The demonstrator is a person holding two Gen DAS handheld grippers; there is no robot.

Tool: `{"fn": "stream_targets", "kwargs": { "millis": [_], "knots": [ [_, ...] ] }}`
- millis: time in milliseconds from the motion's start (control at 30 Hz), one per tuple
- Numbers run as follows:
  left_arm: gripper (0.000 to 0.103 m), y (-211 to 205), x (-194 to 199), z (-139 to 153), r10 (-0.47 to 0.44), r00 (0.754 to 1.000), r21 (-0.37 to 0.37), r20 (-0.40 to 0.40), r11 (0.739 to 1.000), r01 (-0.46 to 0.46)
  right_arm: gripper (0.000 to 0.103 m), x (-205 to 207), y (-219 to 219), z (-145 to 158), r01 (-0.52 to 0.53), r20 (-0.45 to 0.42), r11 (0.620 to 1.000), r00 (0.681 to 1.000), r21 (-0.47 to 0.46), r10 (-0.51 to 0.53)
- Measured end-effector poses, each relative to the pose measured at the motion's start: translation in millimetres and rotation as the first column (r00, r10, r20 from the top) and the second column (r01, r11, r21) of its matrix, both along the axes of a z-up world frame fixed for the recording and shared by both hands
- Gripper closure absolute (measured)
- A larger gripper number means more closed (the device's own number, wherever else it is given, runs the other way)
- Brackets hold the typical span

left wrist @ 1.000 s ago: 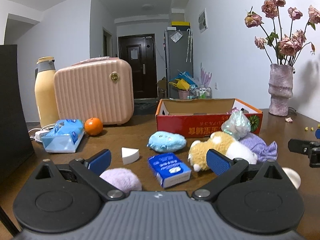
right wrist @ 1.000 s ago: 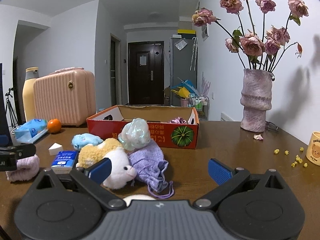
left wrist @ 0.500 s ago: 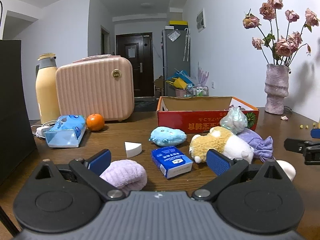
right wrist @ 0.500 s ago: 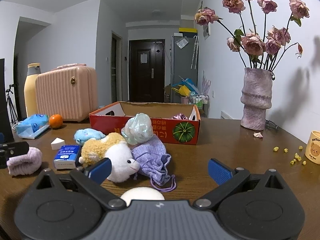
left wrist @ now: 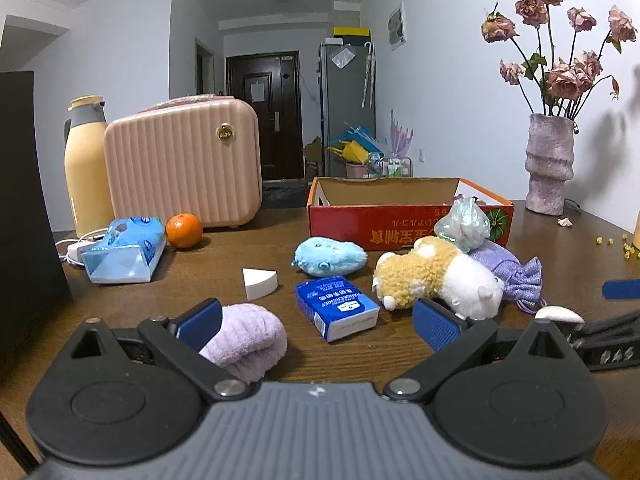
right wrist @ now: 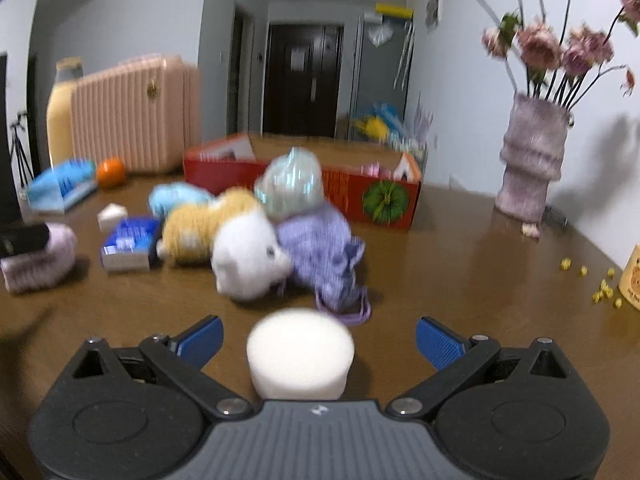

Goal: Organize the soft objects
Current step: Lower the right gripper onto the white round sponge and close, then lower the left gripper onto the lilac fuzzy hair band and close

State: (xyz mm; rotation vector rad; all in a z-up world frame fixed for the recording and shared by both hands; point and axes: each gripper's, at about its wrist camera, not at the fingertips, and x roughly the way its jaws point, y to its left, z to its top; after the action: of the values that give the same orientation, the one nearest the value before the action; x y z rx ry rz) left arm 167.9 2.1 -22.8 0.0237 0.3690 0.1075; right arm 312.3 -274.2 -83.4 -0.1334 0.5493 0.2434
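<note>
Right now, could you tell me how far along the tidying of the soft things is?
Early days. The red box shows only a small pink item at its far end; the rest lie on the table. In hand: nothing gripped. The right tongs are open around the white sponge, the left tongs open beside the lilac towel roll. Left: blue plush, yellow-white plush, purple pouch.

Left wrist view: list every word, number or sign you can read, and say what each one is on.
"DAS": white letters on the right claw, at the right edge; possibly only part of a word.
Red cardboard box: yellow characters and digits printed upside down; not readable.
Blue tissue pack: white lines of print, too small to read.
Blue wipes pack: round logos, lettering too small.
Gold badge on the pink suitcase: no legible text.
</note>
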Motion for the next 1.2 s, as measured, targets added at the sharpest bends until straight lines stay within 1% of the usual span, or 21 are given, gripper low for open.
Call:
{"fn": "stream_targets", "kwargs": {
  "millis": [67,200,267,333,400,433,500,567,700,867,1100,1200],
  "knots": [
    [0.0,1,1,-1,0.0,1.0,-0.005,-0.009,1.0,0.0,0.0,2,2,-4,-0.002,-0.025,1.0,1.0,-0.006,0.002],
    [0.0,2,2,-1,-0.004,1.0,-0.014,-0.02,1.0,0.004,0.0,4,3,-7,-0.006,-0.042,1.0,0.999,-0.007,0.006],
    [0.0,2,2,-1,-0.005,1.0,-0.015,-0.023,1.0,0.004,0.004,5,3,-8,-0.008,-0.05,1.0,0.999,-0.01,0.008],
    [0.0,2,2,-1,-0.004,1.0,-0.015,-0.025,1.0,0.004,0.011,6,4,-8,-0.015,-0.061,1.0,0.998,-0.007,0.015],
    [0.0,2,3,-2,-0.005,1.0,-0.017,-0.027,1.0,0.004,0.023,7,5,-9,-0.02,-0.069,1.0,0.997,-0.008,0.02],
    [0.0,2,3,-1,-0.005,1.0,-0.017,-0.027,1.0,0.004,0.028,7,5,-9,-0.025,-0.074,1.0,0.997,-0.006,0.025],
    [0.0,2,3,-1,-0.006,1.0,-0.017,-0.028,1.0,0.005,0.046,8,5,-10,-0.032,-0.085,0.999,0.996,0.0,0.032],
    [0.0,2,3,-2,-0.007,1.0,-0.017,-0.03,1.0,0.006,0.047,8,4,-10,-0.037,-0.087,0.999,0.996,0.009,0.037],
    [0.0,1,3,-2,-0.008,0.999,-0.017,-0.035,1.0,0.007,0.048,3,3,-6,-0.049,-0.057,0.999,0.997,0.024,0.05],
    [0.0,2,4,-2,-0.003,0.999,-0.018,-0.04,1.0,0.002,0.048,5,0,-5,-0.036,-0.049,0.999,0.998,0.037,0.038],
    [0.0,15,7,2,0.052,0.998,-0.031,-0.027,0.998,-0.052,0.048,5,-4,-3,-0.025,-0.035,0.998,0.999,0.052,0.027],
    [0.0,26,13,2,0.083,0.996,-0.033,-0.034,0.996,-0.084,0.048,4,-5,-2,-0.021,-0.032,0.998,0.999,0.053,0.023]
  ]
}}
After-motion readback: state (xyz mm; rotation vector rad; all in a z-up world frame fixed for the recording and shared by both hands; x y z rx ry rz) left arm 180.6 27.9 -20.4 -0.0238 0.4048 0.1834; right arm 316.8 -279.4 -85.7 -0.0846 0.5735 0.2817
